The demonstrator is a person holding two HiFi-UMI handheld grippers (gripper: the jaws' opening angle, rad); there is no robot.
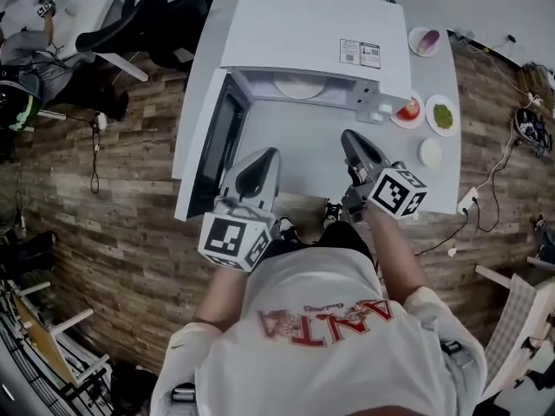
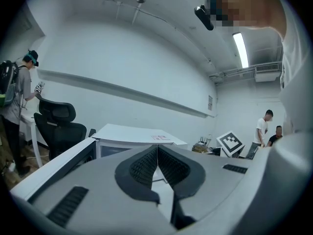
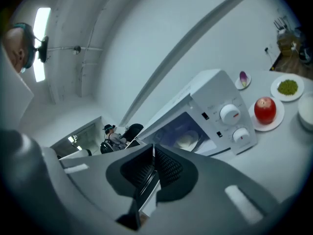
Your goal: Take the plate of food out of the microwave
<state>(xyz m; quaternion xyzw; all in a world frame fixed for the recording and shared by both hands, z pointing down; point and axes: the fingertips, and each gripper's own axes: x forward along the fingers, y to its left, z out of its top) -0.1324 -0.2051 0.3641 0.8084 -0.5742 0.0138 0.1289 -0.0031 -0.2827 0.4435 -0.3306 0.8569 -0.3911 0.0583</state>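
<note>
Microwave (image 1: 312, 33), far: door (image 1: 212, 141) swung open left, plate of food (image 1: 300, 85) inside. Left gripper (image 1: 260, 161), right gripper (image 1: 351, 141): jaws closed, empty. Advice: open jaws, enter level, clamp rim.

Red apple (image 1: 409, 108) on a saucer (image 1: 399, 122), dish of green food (image 1: 442, 133) beside it, black office chair (image 1: 130, 16) on wood floor (image 1: 130, 198)

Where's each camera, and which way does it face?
Head view: on the person's head, looking down at the open microwave; left hand-held gripper, right hand-held gripper show.
Left gripper view: on the left one, facing the microwave top; own shut jaws.
Right gripper view: on the right one, facing the plate inside; shut jaws.
Shared by head and right gripper views: the apple.
</note>
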